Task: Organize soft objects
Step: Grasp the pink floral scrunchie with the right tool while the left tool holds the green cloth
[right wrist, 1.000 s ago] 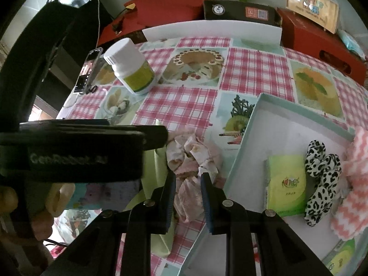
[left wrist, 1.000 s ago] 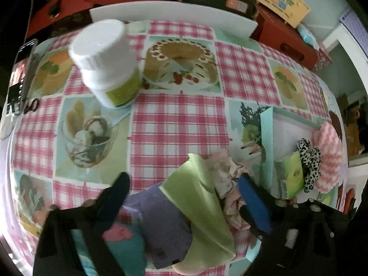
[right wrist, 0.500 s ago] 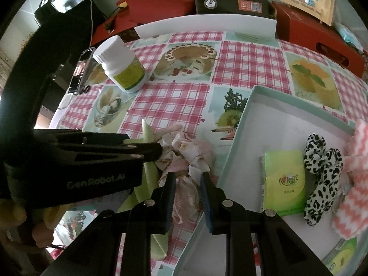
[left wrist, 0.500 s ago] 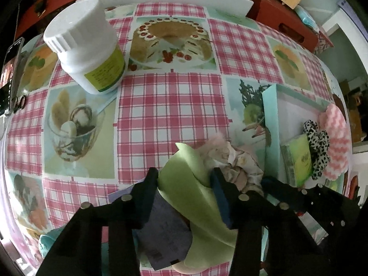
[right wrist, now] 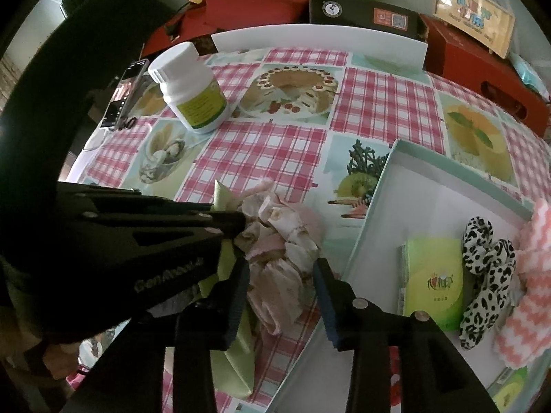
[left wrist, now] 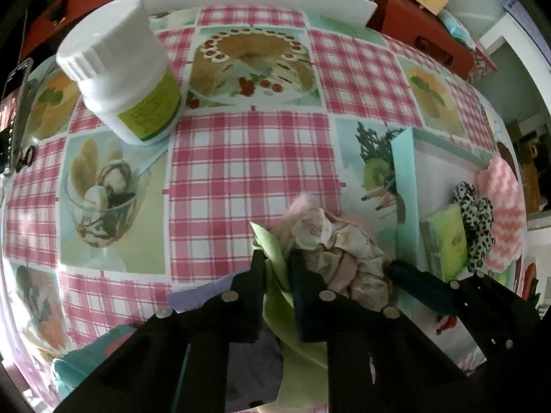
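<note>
My left gripper [left wrist: 277,261] is shut on a light green cloth [left wrist: 275,251], which also shows in the right wrist view [right wrist: 224,196]. A crumpled pink and cream cloth [left wrist: 337,251] lies right beside it on the table. My right gripper [right wrist: 280,275] is open, its fingers either side of that crumpled cloth [right wrist: 279,247]. A shallow teal-edged tray [right wrist: 430,206] on the right holds a green packet [right wrist: 434,282], a leopard-print scrunchie [right wrist: 482,268] and a pink zigzag cloth [right wrist: 530,292].
A white bottle with a green label [left wrist: 127,79] stands at the back left. A phone [right wrist: 120,96] lies at the table's left edge. A purple cloth [left wrist: 193,296] lies under my left gripper. Red boxes [right wrist: 482,69] stand behind a white board [right wrist: 310,38].
My left gripper has moved forward and closed on the green cloth. My right gripper has opened around the crumpled pink cloth.
</note>
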A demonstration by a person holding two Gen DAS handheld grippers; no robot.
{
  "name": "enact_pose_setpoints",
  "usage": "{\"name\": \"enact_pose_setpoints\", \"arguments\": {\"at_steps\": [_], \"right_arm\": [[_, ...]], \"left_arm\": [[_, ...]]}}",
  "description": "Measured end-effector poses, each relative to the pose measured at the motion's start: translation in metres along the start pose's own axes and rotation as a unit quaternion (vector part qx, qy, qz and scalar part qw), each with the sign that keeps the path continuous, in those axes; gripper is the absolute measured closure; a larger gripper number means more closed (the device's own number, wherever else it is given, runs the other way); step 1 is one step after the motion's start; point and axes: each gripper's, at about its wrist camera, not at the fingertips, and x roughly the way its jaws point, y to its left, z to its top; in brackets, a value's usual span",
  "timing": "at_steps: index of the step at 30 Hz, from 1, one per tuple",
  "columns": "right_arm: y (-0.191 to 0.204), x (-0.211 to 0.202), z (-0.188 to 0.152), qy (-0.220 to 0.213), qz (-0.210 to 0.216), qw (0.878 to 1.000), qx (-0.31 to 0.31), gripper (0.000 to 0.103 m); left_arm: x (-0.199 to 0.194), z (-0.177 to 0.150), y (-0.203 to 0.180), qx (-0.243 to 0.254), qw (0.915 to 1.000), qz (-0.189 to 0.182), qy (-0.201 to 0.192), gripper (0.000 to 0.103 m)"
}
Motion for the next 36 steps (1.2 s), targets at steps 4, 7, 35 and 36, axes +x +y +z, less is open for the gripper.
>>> {"name": "enact_pose_setpoints", "arguments": {"at_steps": [4,7,35,36], "right_arm": [[0.002,0.002,0.002,-0.006,-0.007,1.0,-0.007,0.056],[0.006,0.006,0.004,-0.01,-0.014,1.0,-0.015,0.055],[-0.01,0.011,0.008,-0.027,-0.019,0.999,0.013,0.087],[-0.009,0.01,0.008,-0.029,-0.022,0.999,0.011,0.087]], "left_arm": [[-0.004,0.001,0.007,-0.014,0.9999,-0.001,-0.006,0.09],[-0.004,0.002,0.009,-0.018,0.9998,-0.001,-0.008,0.09],[0.0,0.002,0.042,-0.07,0.997,-0.034,-0.005,0.09],[0.0,0.002,0.042,-0.069,0.997,-0.033,-0.006,0.09]]}}
